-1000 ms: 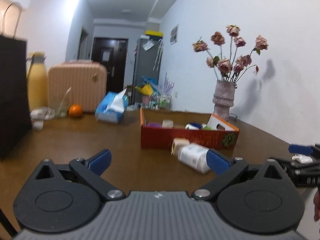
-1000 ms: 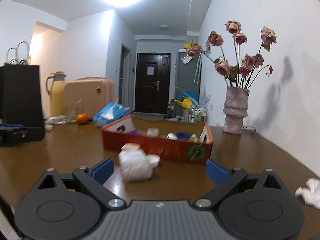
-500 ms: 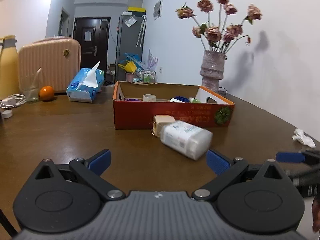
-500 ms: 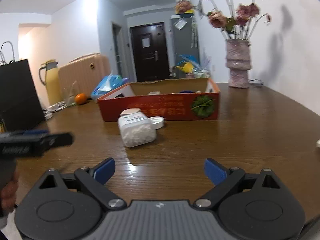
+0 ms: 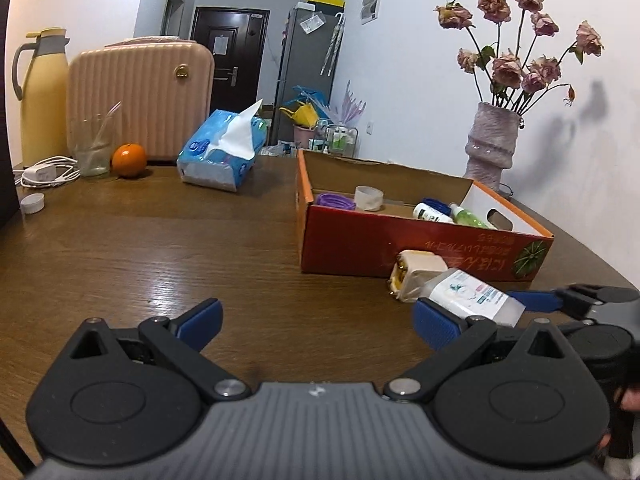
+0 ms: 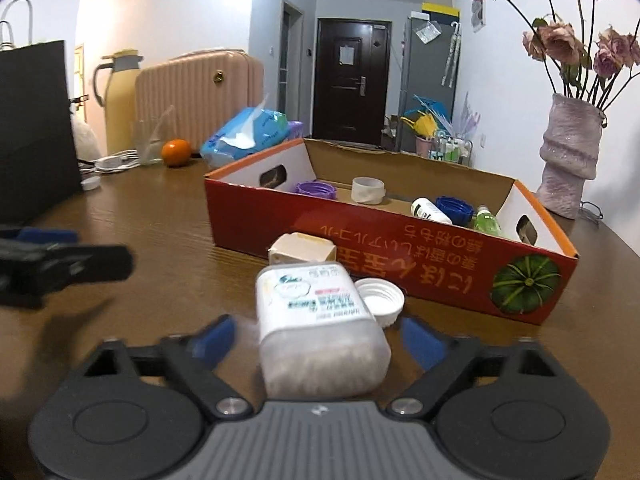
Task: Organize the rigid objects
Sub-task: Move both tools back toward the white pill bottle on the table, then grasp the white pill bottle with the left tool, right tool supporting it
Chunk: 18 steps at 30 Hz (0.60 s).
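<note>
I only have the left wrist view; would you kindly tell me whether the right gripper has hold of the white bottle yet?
Observer: Not yet. The bottle lies between the right gripper's fingers. Its jaws have just been closing, but a gap shows on each side.
Operator: Thank you. Is anything lying beside the bottle that I cannot see?
Observer: Yes, a white cap lies open side up at the bottle's right, in front of the red box.
</note>
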Each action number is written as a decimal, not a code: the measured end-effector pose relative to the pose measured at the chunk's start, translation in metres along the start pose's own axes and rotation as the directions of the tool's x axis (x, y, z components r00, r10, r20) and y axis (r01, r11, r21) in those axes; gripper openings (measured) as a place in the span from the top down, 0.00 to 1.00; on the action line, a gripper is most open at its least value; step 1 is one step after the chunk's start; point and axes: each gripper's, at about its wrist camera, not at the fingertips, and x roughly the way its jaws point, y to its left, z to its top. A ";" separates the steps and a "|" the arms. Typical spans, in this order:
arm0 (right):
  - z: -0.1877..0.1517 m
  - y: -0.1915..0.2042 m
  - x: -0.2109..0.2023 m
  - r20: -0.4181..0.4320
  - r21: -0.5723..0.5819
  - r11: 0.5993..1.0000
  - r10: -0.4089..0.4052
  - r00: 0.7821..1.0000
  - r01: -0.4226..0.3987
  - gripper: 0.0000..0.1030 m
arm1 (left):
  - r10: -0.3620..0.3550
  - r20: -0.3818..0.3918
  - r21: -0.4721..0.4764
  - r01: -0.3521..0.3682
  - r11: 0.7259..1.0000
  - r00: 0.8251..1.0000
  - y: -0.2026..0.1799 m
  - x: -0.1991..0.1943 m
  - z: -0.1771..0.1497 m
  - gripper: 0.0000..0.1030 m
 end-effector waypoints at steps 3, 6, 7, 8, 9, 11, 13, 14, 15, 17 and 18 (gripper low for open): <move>-0.007 0.000 -0.009 0.002 -0.004 0.999 0.044 0.999 -0.044 0.37 | -0.010 -0.002 -0.016 0.010 1.000 1.000 0.002 -0.003 -0.001 0.00; -0.026 0.010 -0.037 0.006 -0.128 0.979 0.163 0.987 -0.161 0.37 | -0.063 -0.017 -0.031 0.062 0.998 0.998 -0.002 -0.009 -0.004 0.00; -0.034 0.009 -0.049 0.001 -0.153 0.969 0.196 0.981 -0.193 0.37 | -0.091 -0.026 -0.032 0.091 0.995 0.995 -0.006 -0.011 -0.006 0.00; -0.038 0.008 -0.056 -0.005 -0.155 0.970 0.191 0.982 -0.189 0.34 | -0.127 -0.037 -0.032 0.126 0.992 0.991 -0.011 -0.012 -0.010 0.00; -0.041 0.005 -0.063 -0.004 -0.145 0.978 0.152 0.988 -0.151 0.28 | -0.152 -0.048 -0.029 0.151 0.988 0.987 -0.016 -0.013 -0.014 0.00; -0.048 -0.006 -0.078 0.034 -0.108 0.994 0.001 0.999 0.002 0.07 | -0.204 -0.071 -0.016 0.203 0.979 0.976 -0.027 -0.014 -0.021 0.00; -0.050 -0.020 -0.091 0.053 -0.042 0.997 -0.062 0.997 0.064 0.07 | -0.245 -0.094 -0.009 0.246 0.969 0.965 -0.040 -0.012 -0.028 0.00; -0.052 -0.026 -0.096 0.059 -0.008 0.998 -0.063 0.996 0.064 0.07 | -0.258 -0.105 -0.008 0.258 0.966 0.961 -0.045 -0.011 -0.030 0.00; -0.053 -0.034 -0.101 0.067 0.037 0.997 -0.072 0.995 0.069 0.07 | -0.270 -0.114 -0.007 0.271 0.963 0.956 -0.051 -0.010 -0.031 0.00; -0.053 -0.047 -0.103 0.051 0.112 0.990 -0.093 0.994 0.087 0.12 | -0.291 -0.123 -0.014 0.292 0.956 0.949 -0.057 -0.008 -0.032 0.03; -0.053 -0.053 -0.105 0.048 0.155 0.984 -0.091 0.995 0.083 0.14 | -0.301 -0.128 -0.029 0.300 0.954 0.945 -0.059 -0.006 -0.031 0.05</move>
